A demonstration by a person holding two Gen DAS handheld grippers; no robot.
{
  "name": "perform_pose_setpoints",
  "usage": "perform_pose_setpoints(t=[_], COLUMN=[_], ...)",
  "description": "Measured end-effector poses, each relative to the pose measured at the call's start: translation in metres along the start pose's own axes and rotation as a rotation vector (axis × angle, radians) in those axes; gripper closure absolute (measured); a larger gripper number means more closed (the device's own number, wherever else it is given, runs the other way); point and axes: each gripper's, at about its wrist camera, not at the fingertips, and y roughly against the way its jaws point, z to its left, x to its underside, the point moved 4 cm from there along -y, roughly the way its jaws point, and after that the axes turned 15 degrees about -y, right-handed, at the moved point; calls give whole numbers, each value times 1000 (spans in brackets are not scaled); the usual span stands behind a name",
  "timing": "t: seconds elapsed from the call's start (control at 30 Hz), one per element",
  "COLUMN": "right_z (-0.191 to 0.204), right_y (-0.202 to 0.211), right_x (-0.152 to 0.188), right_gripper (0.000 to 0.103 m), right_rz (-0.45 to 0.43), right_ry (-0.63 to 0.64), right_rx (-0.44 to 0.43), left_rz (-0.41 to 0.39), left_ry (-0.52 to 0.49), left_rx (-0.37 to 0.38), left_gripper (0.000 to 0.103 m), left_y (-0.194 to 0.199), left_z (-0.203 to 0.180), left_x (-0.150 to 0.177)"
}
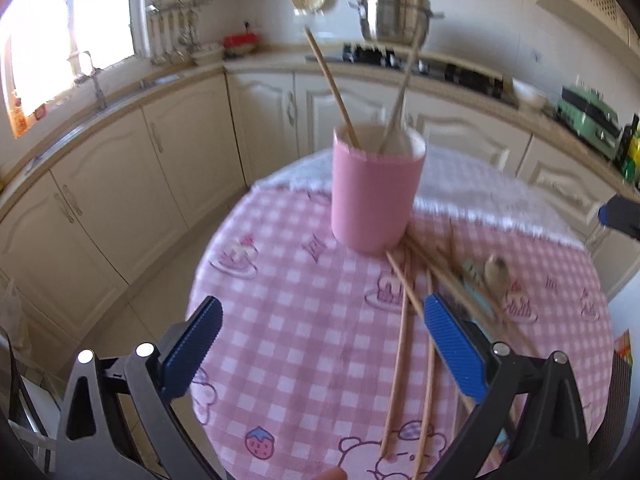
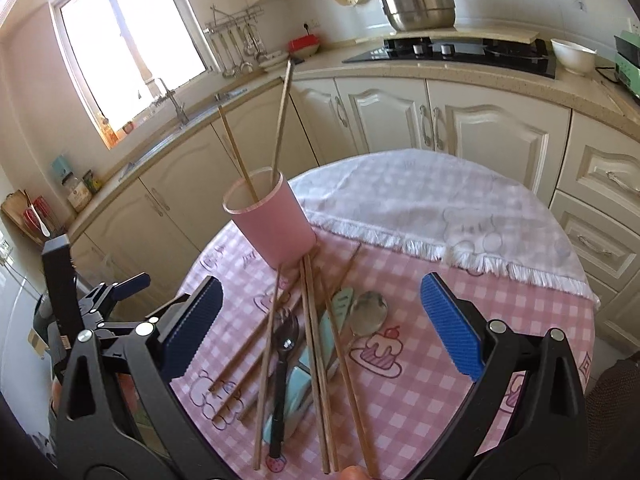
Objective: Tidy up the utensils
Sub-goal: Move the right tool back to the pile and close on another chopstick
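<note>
Pink checks cover the round table (image 2: 500,408), with a white fringed cloth (image 2: 440,208) folded over its far side. Both grippers hang above it with nothing in them. The left gripper (image 1: 322,322) has its jaws wide apart, blue pads (image 1: 454,346) facing each other, and a pink cup (image 1: 376,188) stands upright straight ahead of the gap, beyond the fingertips. Two chopsticks (image 1: 332,84) lean out of the cup, one tipped left, one tipped right. Loose chopsticks (image 1: 400,360) lie fanned on the table just beside and under the right-hand jaw of that gripper, their far ends reaching to the cup's base; that view is blurred, so the things further right of the jaw are hard to make out. The right gripper (image 2: 322,294) also has its jaws spread apart, and the heap lies directly below and between them: several chopsticks (image 2: 316,380) pointing roughly toward the cup, a dark fork (image 2: 284,340) among them nearer the left-hand jaw, a pale teal utensil (image 2: 336,320) partly under the sticks, and a metal spoon (image 2: 368,312) whose bowl sits just beyond the middle of the gap. From this side the cup (image 2: 272,224) stands ahead and to the left of the gap, touching the far tips of the sticks. The left gripper shows at that view's left edge, low beside the table.
</note>
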Motion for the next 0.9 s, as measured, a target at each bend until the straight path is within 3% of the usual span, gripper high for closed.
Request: perform_pose_setpoints(t=[0.2,0.43,0.57,0.6,0.67,0.7,0.77,0.9], right_z=[-16,-28,-31,-33,-38,-40,-42,-33], right_y=[-17,-34,-52,-57,-65,-70,-77,-80], right_x=[16,28,41,44,49,51,53,57], right_gripper=[6,6,7,9,29,36,62,64], right_rz=[72,133,202,220,256,277,313,338], right_ry=[14,31,91,107,109,104,108,152], right_rx=[43,85,142,154,156,155,151,134], left_rz=[110,167,169,164,157,155,154,160], left_ry=[-100,-197,-214,-218,-239,-245,-255,-255], left_rx=[55,119,171,188,202,212,213,214], left_gripper=[5,5,29,39,53,57,61,61], left_y=[-43,-75,-86,-86,-85,-85,-85,-87], left_z=[-17,-31,-36,-37,-42,-44,-49,-50], left_x=[13,10,4,2,-2,-3,-5,-8])
